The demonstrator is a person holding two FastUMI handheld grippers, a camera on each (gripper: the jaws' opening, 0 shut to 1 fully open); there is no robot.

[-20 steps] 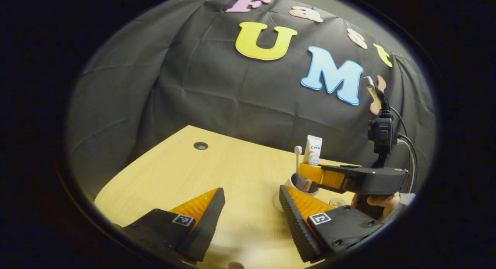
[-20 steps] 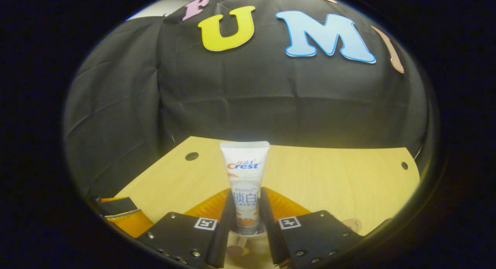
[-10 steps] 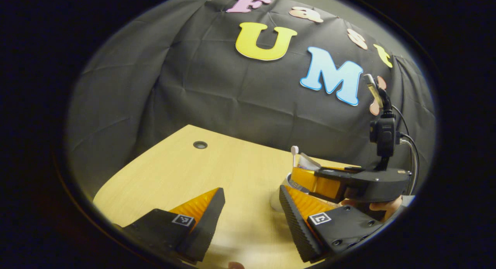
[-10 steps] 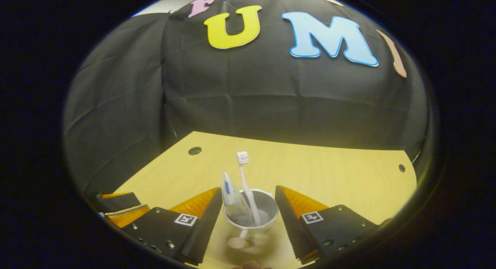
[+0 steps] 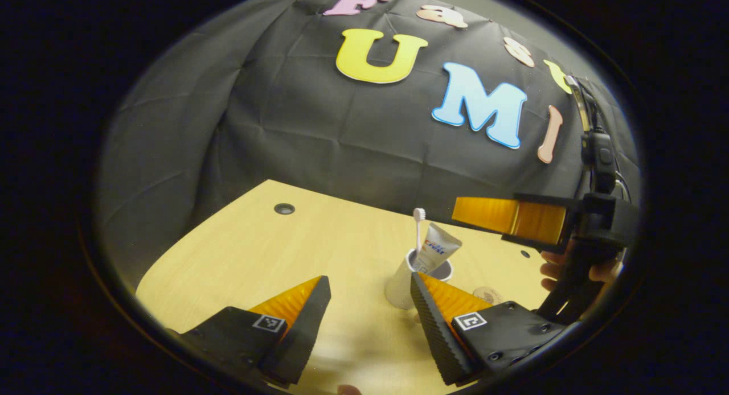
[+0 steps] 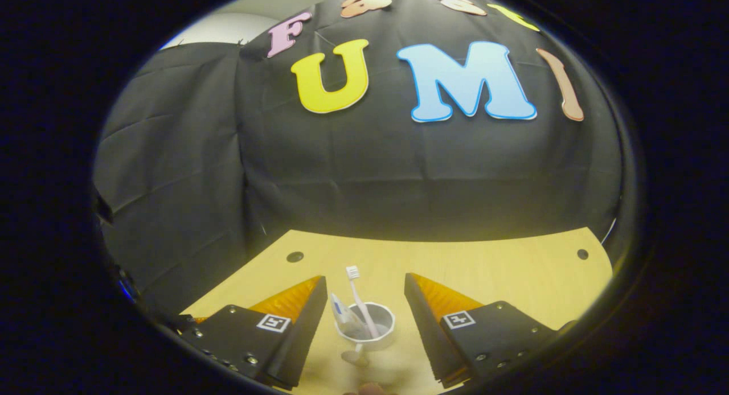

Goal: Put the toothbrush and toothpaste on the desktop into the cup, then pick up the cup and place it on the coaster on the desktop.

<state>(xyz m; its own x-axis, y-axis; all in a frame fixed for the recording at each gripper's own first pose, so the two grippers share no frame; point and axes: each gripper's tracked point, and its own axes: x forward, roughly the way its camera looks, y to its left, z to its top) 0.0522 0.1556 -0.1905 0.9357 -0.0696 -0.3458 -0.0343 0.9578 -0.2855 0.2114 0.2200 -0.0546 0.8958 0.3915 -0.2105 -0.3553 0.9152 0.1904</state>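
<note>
A white cup (image 5: pixel 398 287) stands on the wooden desk (image 5: pixel 273 258), just left of my left gripper's right finger. A toothbrush (image 5: pixel 419 227) stands in it head up, and a toothpaste tube (image 5: pixel 436 250) leans against its rim. My left gripper (image 5: pixel 370 295) is open and holds nothing. In the right gripper view the cup (image 6: pixel 373 342) sits low between the fingers, with the toothbrush (image 6: pixel 356 292) and the toothpaste tube (image 6: pixel 344 321) inside. My right gripper (image 6: pixel 364 281) is open, raised above the cup. The right gripper (image 5: pixel 490 214) hangs high beside the cup. A round coaster (image 5: pixel 488 294) lies right of the cup.
A hand (image 5: pixel 555 270) holds the right gripper's handle at the right edge. The desk has a cable hole (image 5: pixel 284 208) at its far left and another (image 6: pixel 582 254) at the far right. The black cloth wall stands close behind the desk.
My right gripper opened and let go of the toothpaste tube, which dropped into the cup and leans there. That gripper then rose and drew back. The left gripper barely moved.
</note>
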